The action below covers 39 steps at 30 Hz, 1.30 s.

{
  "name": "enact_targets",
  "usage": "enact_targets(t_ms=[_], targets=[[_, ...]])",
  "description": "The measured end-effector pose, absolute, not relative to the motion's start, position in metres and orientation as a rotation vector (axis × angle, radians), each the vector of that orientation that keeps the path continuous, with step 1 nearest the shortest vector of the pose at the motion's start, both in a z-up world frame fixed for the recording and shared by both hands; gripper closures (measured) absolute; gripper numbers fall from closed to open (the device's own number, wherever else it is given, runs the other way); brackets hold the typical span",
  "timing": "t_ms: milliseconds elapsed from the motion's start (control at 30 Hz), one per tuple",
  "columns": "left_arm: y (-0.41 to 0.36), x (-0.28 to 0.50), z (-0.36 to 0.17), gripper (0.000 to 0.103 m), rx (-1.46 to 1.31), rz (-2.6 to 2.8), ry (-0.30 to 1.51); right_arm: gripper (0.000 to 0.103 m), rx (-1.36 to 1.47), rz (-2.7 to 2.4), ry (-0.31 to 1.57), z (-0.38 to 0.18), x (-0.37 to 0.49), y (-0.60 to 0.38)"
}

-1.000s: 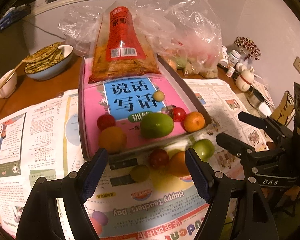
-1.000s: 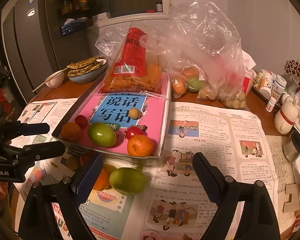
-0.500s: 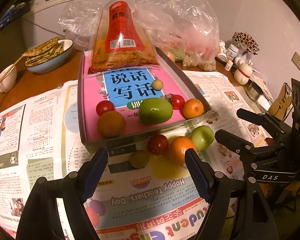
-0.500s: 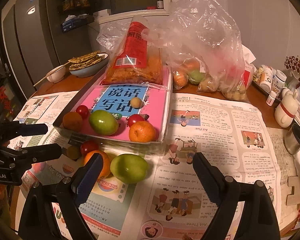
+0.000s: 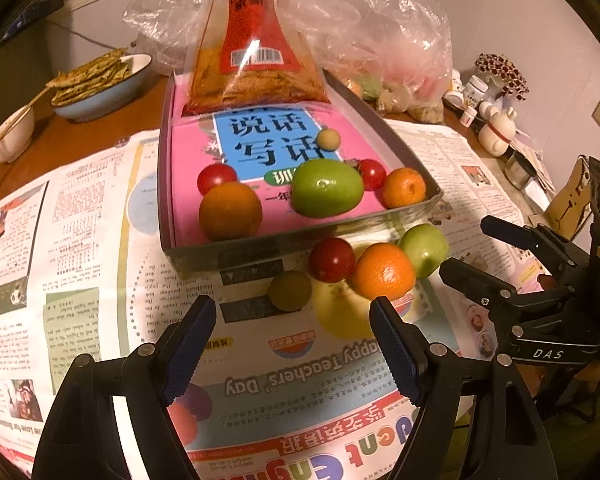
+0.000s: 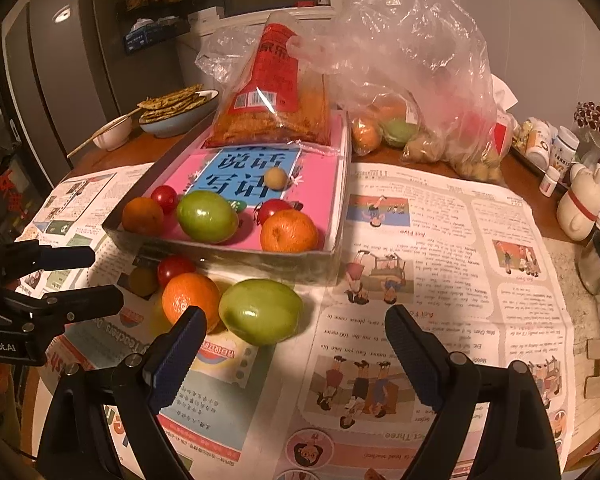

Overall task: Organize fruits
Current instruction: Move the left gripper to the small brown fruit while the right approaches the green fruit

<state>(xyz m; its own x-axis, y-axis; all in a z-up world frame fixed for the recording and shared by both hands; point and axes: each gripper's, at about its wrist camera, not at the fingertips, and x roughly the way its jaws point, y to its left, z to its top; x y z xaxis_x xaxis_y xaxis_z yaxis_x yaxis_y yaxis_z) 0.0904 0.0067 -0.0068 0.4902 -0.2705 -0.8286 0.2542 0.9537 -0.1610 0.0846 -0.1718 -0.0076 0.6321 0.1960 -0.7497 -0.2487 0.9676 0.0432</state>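
A shallow grey box [image 5: 300,236] lined with a pink book holds several fruits, among them a green fruit [image 5: 326,188] and two oranges [image 5: 230,210]. On the newspaper in front of it lie a small olive fruit [image 5: 289,291], a red tomato [image 5: 331,259], an orange [image 5: 383,271] and a green fruit [image 5: 424,249]. My left gripper [image 5: 292,344] is open and empty just short of the olive fruit. My right gripper [image 6: 296,340] is open and empty, close to the loose green fruit [image 6: 260,311] and orange [image 6: 191,295]. Each gripper shows at the other view's edge.
A red snack bag [image 5: 256,64] lies on the box's far end. Plastic bags with fruit [image 6: 412,92] stand behind it. A bowl of flatbread [image 5: 100,84] and a small bowl [image 5: 10,136] stand far left. Bottles and a figurine [image 6: 580,200] stand far right. Newspaper [image 6: 440,240] covers the table.
Both grippers have drawn back and up a little from the box, so the loose fruits now show fully ahead of the fingers. Nothing on the table has moved.
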Motion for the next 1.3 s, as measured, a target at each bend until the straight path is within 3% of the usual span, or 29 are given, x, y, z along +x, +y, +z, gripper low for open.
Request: enact_targets(t_ms=[667,1067,1133,1300], targets=[[0.009,0.099,-0.02,0.022,-0.03,-0.33,1.026,0.012,-0.077,0.256,0.884,-0.026,0.092,-0.168],[0.008,0.106,-0.025,0.038,-0.04,-0.343,1.035,0.012,-0.074,0.257,0.888,-0.03,0.098,-0.167],[0.007,0.107,-0.027,0.046,-0.037,-0.349,1.04,0.012,-0.072,0.256,0.886,-0.03,0.099,-0.167],[0.003,0.108,-0.029,0.052,-0.025,-0.364,1.047,0.017,-0.071,0.269,0.878,-0.03,0.101,-0.167]])
